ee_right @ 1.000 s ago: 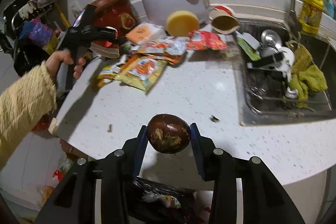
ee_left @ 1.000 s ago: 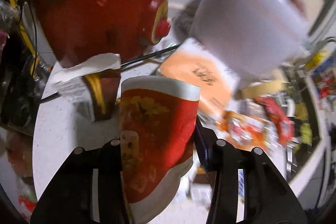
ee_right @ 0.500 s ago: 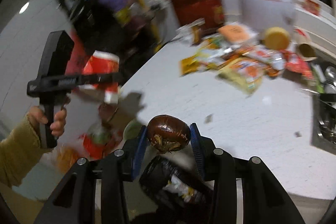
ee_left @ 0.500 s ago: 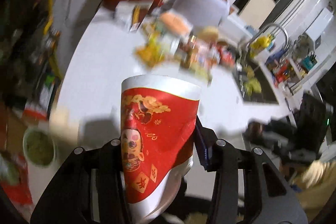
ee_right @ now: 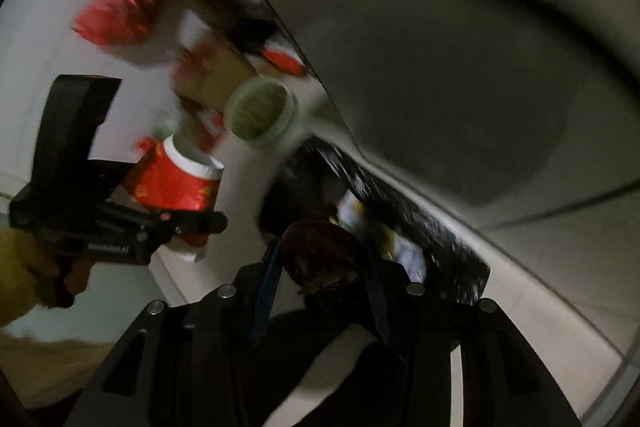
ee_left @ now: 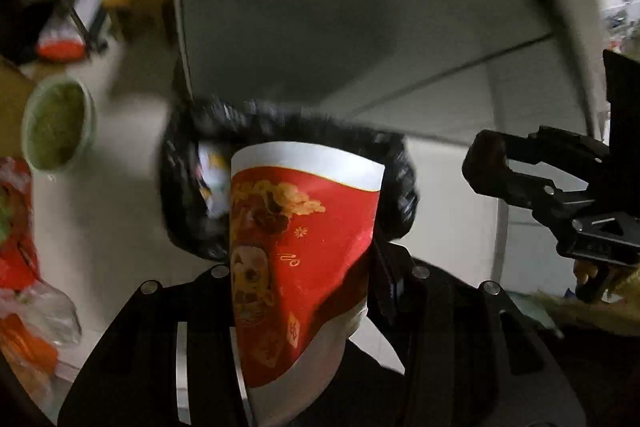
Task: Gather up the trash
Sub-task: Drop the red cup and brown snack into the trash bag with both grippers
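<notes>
My left gripper (ee_left: 304,267) is shut on a red paper cup (ee_left: 296,259) with a white rim and gold print. It hangs tilted over the open mouth of a black trash bag (ee_left: 396,171) on the floor. My right gripper (ee_right: 320,259) is shut on a dark brown round husk (ee_right: 316,251), also just above the black trash bag (ee_right: 440,227), where some wrappers show inside. In the right wrist view the left gripper (ee_right: 176,223) with the red cup (ee_right: 172,179) is at the left, held by a hand in a yellow sleeve. The right gripper (ee_left: 500,171) shows at the right of the left wrist view.
A green bowl (ee_left: 58,123) of leftovers stands on the floor left of the bag, also seen as the green bowl (ee_right: 260,111) in the right wrist view. Red and clear bags (ee_left: 24,267) lie at the far left. A pale cabinet front (ee_left: 360,7) rises behind the bag.
Both grippers swung away from the counter and down to the floor, carrying the cup and the husk. They now point steeply down over the black bag. Neither grip changed.
</notes>
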Tool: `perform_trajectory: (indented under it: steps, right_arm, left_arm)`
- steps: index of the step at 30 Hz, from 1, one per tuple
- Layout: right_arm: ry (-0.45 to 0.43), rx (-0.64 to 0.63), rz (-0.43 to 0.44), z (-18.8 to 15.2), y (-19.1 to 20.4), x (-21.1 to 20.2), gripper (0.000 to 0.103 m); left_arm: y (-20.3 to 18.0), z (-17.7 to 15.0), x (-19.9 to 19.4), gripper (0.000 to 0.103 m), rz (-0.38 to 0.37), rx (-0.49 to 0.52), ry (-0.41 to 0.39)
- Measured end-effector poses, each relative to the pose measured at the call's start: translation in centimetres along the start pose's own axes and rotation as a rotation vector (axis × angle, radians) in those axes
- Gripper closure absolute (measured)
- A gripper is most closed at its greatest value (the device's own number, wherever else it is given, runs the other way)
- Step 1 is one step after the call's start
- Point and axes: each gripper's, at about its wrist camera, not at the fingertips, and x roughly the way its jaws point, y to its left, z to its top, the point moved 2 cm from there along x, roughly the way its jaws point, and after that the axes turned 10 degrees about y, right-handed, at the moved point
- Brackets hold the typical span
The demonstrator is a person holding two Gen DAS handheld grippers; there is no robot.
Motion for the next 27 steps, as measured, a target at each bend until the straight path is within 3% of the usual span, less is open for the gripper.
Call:
perform_trajectory:
  steps: [8, 13, 14, 15, 16, 17, 20, 27]
  right_arm:
    - [0.121, 0.177, -0.088, 0.5, -5.8, 13.3, 0.062]
    - [0.169, 0.232, -0.122, 0.3, -8.7, 18.1, 0.062]
    - [0.172, 0.238, -0.128, 0.2, -8.9, 18.7, 0.062]
    - [0.173, 0.243, -0.137, 0.1, -9.1, 19.0, 0.061]
    - [0.180, 0.248, -0.141, 0.0, -9.4, 19.3, 0.051]
    - [0.191, 0.253, -0.138, -0.2, -9.5, 19.5, 0.033]
    - [0.148, 0.246, -0.174, -0.4, -9.0, 18.6, 0.022]
    - [0.090, 0.241, -0.156, -0.3, -7.8, 13.3, 0.020]
  left_arm:
    - [5.1, 4.1, 12.6, 0.059, 0.075, -0.074, 0.140]
    - [6.3, 5.8, 16.4, 0.059, 0.157, -0.066, 0.186]
    - [6.7, 6.0, 16.9, 0.054, 0.173, -0.068, 0.194]
    - [7.0, 6.2, 17.5, 0.051, 0.187, -0.082, 0.204]
    - [7.1, 6.1, 17.7, 0.038, 0.197, -0.098, 0.213]
    - [7.4, 6.0, 17.6, 0.026, 0.213, -0.120, 0.215]
    - [7.1, 5.6, 16.3, 0.021, 0.266, -0.118, 0.190]
    - [5.2, 5.4, 11.8, 0.020, 0.298, -0.135, 0.148]
